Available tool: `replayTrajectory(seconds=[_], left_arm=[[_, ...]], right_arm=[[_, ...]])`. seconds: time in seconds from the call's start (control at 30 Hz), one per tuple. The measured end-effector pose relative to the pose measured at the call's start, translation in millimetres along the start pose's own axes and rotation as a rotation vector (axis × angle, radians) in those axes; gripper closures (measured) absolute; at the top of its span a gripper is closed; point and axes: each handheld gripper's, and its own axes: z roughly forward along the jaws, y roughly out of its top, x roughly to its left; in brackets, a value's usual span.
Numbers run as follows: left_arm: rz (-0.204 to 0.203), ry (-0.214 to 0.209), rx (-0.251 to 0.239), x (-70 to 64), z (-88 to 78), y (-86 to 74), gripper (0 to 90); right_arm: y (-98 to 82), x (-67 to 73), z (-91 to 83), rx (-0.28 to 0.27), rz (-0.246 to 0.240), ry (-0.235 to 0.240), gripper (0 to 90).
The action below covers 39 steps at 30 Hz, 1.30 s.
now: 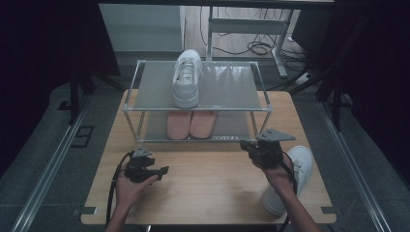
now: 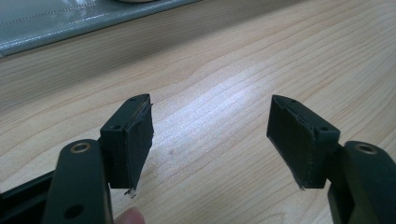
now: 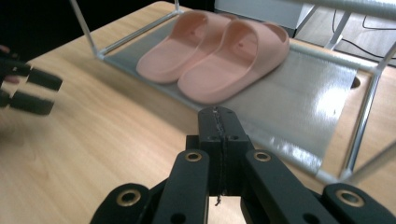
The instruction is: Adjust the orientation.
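Sneaker (image 1: pixel 292 178), white, lies at the table's (image 1: pixel 203 193) right edge, partly overhanging it, under the person's right forearm and just behind the right gripper (image 1: pixel 247 145), whose jaws are pressed together, empty, pointing toward the rack (image 1: pixel 145 110). Its mate (image 1: pixel 187 77) sits on the rack's top shelf; pink slippers (image 3: pixel 219 56) fill the lower shelf. Bare wood lies open between rack and front edge. There the left gripper (image 1: pixel 163 170) rests low, jaws apart, holding nothing.

The table (image 2: pixel 233 93) under the open left gripper (image 2: pixel 210 140) is showing pale, smooth, faintly glossy woodgrain. Beyond the closed right gripper (image 3: pixel 219 126), matt pink slippers (image 3: pixel 219 56) are lying on shiny grey shelf sheet (image 3: pixel 299 107).
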Motion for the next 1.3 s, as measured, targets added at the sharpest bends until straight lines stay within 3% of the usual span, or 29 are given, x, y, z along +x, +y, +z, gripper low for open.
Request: replayTrajectory(seconds=[0.27,0.67,0.97,1.3], left_arm=[[-0.007,-0.003,0.000,0.3,0.1,-0.3,32.0],[-0.010,-0.006,0.003,0.6,0.9,-0.7,32.1],[-0.009,-0.015,0.010,0.6,2.0,-0.6,32.2],[-0.005,-0.018,0.013,0.0,4.7,0.8,32.2]], right_arm=[[-26.6,3.9,-19.6,0.011,0.007,-0.018,90.0],[-39.7,10.5,-44.6,-0.025,0.013,-0.028,90.0],[-57.1,23.5,-58.2,-0.001,0.025,-0.021,90.0],[-88.4,33.7,-77.6,0.045,0.045,-0.032,90.0]])
